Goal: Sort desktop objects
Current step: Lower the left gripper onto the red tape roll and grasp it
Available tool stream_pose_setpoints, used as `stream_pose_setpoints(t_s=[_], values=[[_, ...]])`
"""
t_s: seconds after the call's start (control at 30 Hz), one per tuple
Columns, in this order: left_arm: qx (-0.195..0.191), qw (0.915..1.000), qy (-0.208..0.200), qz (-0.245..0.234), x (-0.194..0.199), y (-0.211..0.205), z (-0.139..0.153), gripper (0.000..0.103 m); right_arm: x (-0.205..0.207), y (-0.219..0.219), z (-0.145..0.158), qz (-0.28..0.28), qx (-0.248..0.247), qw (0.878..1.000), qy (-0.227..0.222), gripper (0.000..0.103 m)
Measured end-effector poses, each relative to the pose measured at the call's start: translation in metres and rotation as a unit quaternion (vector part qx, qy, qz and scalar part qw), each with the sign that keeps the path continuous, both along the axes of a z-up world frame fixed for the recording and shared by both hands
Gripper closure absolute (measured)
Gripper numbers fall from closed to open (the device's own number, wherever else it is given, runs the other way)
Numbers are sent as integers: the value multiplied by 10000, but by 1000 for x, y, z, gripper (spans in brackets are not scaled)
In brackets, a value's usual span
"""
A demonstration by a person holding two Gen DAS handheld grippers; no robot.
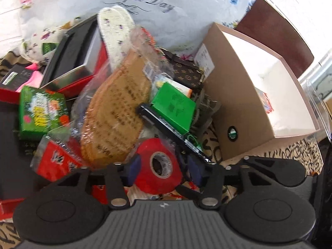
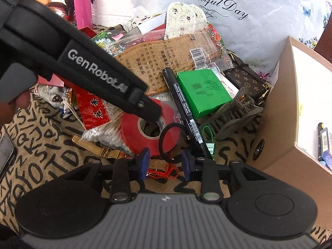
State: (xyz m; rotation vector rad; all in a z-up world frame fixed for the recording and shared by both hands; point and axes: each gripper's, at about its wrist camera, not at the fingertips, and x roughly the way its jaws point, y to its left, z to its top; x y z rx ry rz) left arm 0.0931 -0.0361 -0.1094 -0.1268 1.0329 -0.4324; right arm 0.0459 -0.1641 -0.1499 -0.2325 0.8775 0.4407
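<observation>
Left gripper straddles the red tape roll, jaws part open, pads not clearly biting. Right gripper part open, empty; tape just ahead.

Our left gripper pointed steeply downward, its blue pads part-open and pressing on nothing we could make out. Our right gripper tilted down likewise, jaws narrower and apart. In the right wrist view our left gripper crossed diagonally from upper left.
</observation>
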Motion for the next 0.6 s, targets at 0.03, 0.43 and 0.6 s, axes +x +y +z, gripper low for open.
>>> stream_pose_setpoints(t_s=[0.03,0.43,0.6], values=[[58,10000,6,29,0,-1,1,41,0,0,0,6,8,10000,8,72],[238,9996,112,118,11,6,-11,46,13,3,3,-429,231,9988,-41,72],[305,9994,149,66,15,2,-15,52,23,-5,-1,-711,552,9957,226,72]])
